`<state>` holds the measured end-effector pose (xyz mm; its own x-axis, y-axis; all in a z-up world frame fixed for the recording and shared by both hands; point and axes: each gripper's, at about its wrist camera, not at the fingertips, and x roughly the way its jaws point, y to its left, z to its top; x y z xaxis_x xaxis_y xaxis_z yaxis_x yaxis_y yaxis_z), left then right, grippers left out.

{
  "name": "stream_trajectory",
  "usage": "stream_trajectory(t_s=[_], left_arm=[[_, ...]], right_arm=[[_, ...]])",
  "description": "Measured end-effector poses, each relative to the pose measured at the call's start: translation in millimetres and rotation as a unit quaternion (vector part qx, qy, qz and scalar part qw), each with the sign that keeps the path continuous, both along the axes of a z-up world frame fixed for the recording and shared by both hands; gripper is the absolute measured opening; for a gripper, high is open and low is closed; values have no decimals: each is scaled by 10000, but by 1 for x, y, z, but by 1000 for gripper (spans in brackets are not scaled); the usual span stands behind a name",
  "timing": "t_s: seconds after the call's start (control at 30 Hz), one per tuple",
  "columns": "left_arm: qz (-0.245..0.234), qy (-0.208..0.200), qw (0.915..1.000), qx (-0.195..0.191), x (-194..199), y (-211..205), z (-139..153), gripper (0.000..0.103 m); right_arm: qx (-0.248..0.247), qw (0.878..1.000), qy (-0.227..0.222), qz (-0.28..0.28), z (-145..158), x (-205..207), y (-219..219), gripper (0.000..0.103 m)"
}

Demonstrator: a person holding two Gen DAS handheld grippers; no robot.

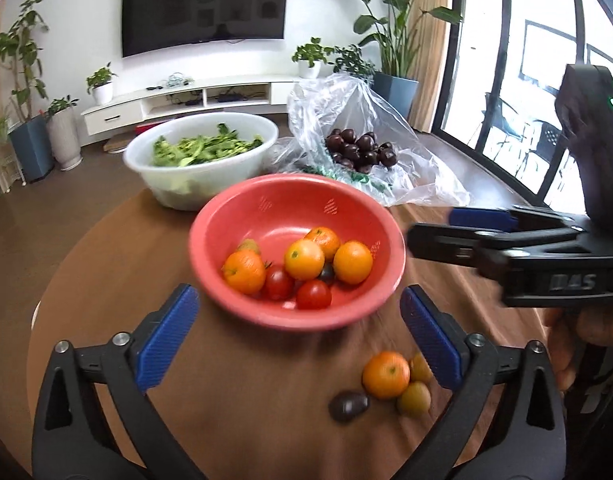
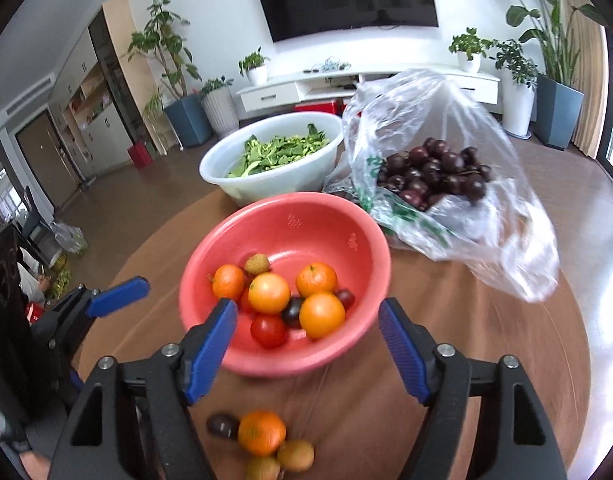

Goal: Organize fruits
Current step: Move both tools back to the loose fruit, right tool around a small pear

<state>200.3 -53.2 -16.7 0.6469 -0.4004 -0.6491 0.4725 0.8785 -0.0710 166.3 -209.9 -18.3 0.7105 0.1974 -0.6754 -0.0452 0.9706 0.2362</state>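
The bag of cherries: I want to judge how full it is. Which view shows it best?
The right wrist view: the bag of cherries sits close, its mouth open toward the camera, the dark pile plainly visible. The left wrist view shows the same bag farther off and smaller, behind the red bowl.

Home living room, wall television (image 1: 204,6), houseplants (image 2: 164,48)

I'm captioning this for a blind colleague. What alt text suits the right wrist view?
A red bowl of oranges, cherry tomatoes and dark grapes sits on a round wooden table, seen between the open, empty right gripper. One orange and small fruits lie loose in front; a white basin of greens and a bag of dark cherries sit behind.
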Motion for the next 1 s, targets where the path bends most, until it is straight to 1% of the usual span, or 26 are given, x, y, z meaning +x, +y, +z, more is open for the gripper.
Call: stream_trajectory(t_s=[0.07,0.17,0.27,0.33,0.37,0.43,0.57,0.6,0.67,0.83,1.0], left_arm=[[49,19,10000,-35,-15,9,-1,103],[131,54,9999,-32,-40,21,-6,103],[173,142,9997,8,-66,32,-16,103],[173,210,9996,104,-81,36,-24,103],[169,239,9995,133,-87,38,-26,103],[165,255,9994,142,-98,42,-29,103],[248,280,9993,76,-107,50,-31,103],[263,313,9991,80,-109,52,-32,103],[293,325,9990,98,-108,54,-33,103],[285,338,9990,122,-108,54,-34,103],[274,356,9990,87,-107,55,-35,103]], right_arm=[[116,9999,-54,-25,-2,-24,1,78],[115,9998,-47,-158,-13,-57,6,78],[101,9997,100,-192,-31,-78,15,78],[84,9993,278,-222,-45,-85,21,75],[88,9988,413,-246,-54,-86,25,72],[27,9975,650,-276,-65,-83,31,61],[-68,9975,671,-222,-69,-79,41,58],[-64,9974,694,-205,-71,-79,44,55],[-72,9970,747,-187,-73,-75,49,54],[-146,9952,954,-188,-81,-66,58,47],[-279,9942,999,-272,-84,-61,63,45]])
